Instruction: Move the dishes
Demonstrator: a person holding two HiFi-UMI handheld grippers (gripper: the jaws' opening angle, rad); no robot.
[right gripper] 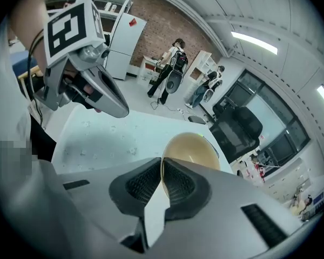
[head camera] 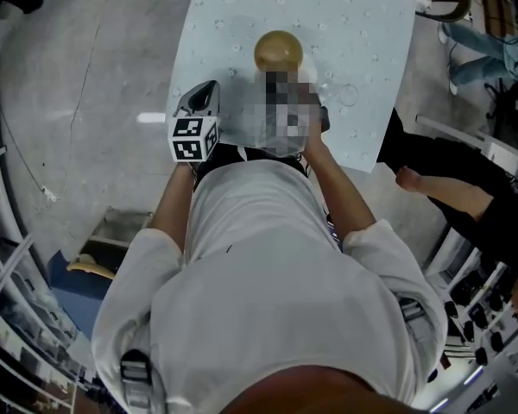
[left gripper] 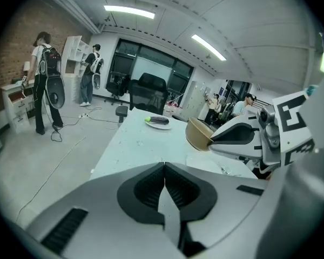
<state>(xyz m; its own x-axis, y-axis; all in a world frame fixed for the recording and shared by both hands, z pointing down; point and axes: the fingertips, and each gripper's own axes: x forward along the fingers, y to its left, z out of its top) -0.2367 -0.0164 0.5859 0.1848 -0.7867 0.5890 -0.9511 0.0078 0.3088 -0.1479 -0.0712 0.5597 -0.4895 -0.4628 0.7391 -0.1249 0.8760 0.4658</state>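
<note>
Bowl (head camera: 278,52), tan and round, sits over the middle of the pale table (head camera: 371,50), just ahead of me and between my two tools.

On the left, my left gripper (left gripper: 163,169) has its jaws pressed together with nothing between them. It hangs at the near left corner of the table, its marker cube (head camera: 194,139) turned up toward my head.

From that tool's camera, two people with backpacks (left gripper: 46,80) stand far left by white shelves. A black office chair (left gripper: 151,90) is at the table's far end. Nearer the middle, a white plate (left gripper: 159,125) carries a dark, long thing with a green tip; it is well apart from the bowl.

Right of the plate the bowl shows again, tipped on its side.

On the right, my right gripper (right gripper: 162,169) is clamped on the bowl's near rim, one pad inside the wall and one outside. The glossy hollow of the bowl faces that tool's camera. In the head view most of this gripper is covered by a mosaic patch.
</note>
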